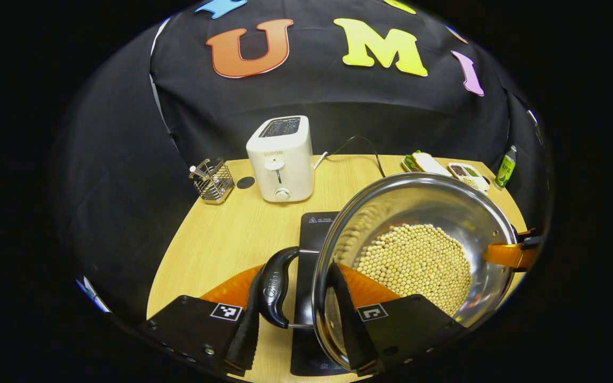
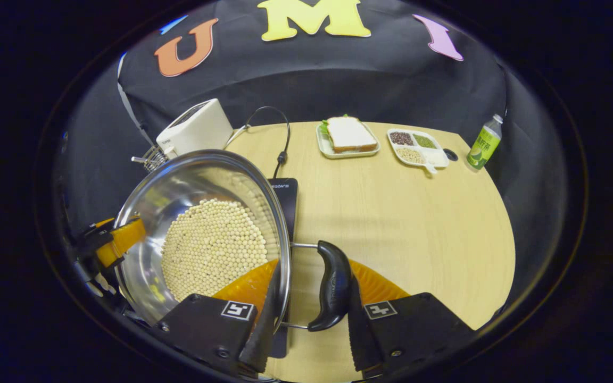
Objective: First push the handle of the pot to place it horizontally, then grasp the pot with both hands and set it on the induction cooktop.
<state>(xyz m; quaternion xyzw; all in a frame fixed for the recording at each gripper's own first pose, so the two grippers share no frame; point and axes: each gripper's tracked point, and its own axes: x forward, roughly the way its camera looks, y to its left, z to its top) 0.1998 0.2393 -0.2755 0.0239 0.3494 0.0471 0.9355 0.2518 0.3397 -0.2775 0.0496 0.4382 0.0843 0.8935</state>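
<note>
aloft, pot (image 1: pixel 418 255) between both grippers

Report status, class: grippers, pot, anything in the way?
Left gripper and right gripper each straddle a pot handle and the rim. Pot of beans held tilted above the induction cooktop. Nothing on the cooktop in the way.

Close views from opposite sides of shared pot (image 1: pixel 418 255); booth wall beyond

Both grippers' fingers (image 1: pixel 245 330) (image 2: pixel 264 332) closed, clamping.
</note>
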